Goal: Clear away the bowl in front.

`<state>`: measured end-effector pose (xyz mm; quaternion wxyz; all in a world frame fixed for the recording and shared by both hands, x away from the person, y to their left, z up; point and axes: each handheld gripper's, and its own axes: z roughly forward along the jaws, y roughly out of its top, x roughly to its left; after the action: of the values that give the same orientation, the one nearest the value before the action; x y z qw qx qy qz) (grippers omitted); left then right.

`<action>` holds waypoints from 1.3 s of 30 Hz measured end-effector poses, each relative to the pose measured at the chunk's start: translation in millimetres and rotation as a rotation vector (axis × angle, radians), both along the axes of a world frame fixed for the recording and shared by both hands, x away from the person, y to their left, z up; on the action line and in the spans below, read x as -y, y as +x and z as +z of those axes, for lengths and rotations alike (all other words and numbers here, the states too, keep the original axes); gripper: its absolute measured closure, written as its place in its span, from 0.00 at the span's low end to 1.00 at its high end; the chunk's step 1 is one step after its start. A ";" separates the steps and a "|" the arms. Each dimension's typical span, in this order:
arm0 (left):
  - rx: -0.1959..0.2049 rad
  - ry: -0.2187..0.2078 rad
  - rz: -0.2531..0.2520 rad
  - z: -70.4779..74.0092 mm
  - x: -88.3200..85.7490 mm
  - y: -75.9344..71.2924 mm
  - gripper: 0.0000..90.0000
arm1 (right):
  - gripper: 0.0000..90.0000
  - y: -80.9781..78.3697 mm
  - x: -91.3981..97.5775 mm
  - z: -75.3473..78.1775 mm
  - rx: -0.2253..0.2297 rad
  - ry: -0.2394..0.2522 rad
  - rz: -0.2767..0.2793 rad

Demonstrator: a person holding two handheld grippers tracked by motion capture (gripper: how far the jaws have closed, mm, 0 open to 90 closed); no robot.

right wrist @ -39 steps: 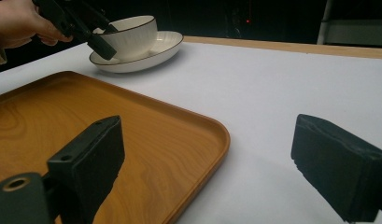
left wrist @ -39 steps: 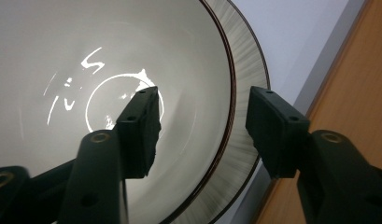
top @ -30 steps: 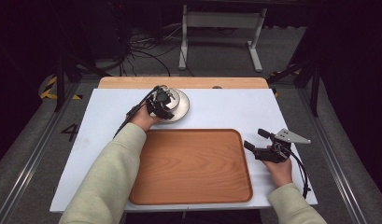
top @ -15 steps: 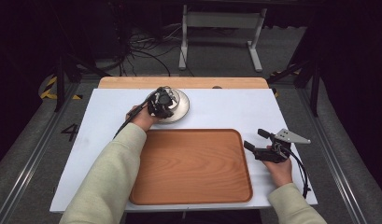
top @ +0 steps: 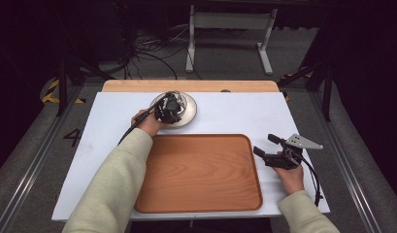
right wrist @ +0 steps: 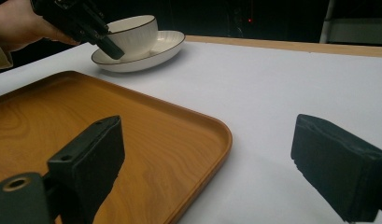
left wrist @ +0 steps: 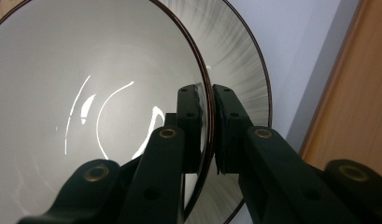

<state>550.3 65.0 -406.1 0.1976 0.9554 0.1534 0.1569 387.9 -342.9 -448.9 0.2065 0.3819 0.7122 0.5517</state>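
White bowl, no markings

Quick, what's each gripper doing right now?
Left gripper: jaws have just closed, one inside and one outside the rim of the bowl, which sits on a plate.
Right gripper: open, holding nothing, beside the tray.
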 end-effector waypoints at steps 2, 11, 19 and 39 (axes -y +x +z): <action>0.008 0.007 0.005 0.2 0.9 -1.0 0.92 | 0.11 0.1 0.1 0.1 0.001 0.001 0.001; 0.037 0.022 0.004 2.6 3.0 -3.0 0.92 | 0.11 0.1 0.4 0.1 0.001 0.004 0.003; 0.038 0.025 0.003 8.9 2.7 -8.1 0.92 | 0.11 0.1 0.7 0.2 -0.002 0.008 0.002; 0.042 -0.031 -0.030 44.2 -2.5 -31.8 0.92 | 0.05 0.2 1.7 0.6 0.016 0.012 -0.029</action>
<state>518.5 67.5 -362.0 0.2180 0.9509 0.1375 0.1715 388.1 -344.6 -448.3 0.2180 0.3887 0.7016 0.5560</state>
